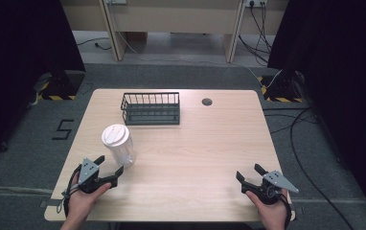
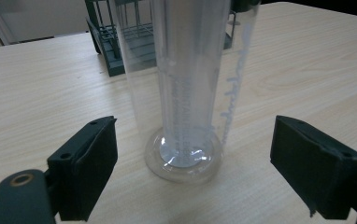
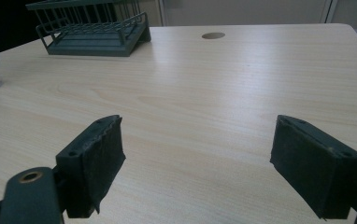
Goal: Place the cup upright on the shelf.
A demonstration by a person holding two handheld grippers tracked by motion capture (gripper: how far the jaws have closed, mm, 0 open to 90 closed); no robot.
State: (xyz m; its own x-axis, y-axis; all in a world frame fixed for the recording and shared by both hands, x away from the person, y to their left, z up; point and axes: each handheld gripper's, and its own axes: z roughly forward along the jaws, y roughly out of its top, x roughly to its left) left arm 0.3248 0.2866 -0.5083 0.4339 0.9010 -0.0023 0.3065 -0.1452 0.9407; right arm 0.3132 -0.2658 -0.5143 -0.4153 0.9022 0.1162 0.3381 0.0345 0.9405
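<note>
High view, bench [image 1: 195,158]: pale wood, carrying three items.
Cup [image 1: 118,144]: clear plastic, white lid, upright at bench left, in front of the rack.
Rack [image 1: 151,108]: dark wire, far centre, nothing visible inside.
Left gripper [image 1: 108,168]: jaws wide, flanking the cup base without touching it.
Right gripper [image 1: 252,173]: jaws wide, holding nothing, over bare bench at right.
Progress: likely early; cup approached but not grasped, lifting and placing left.
</note>
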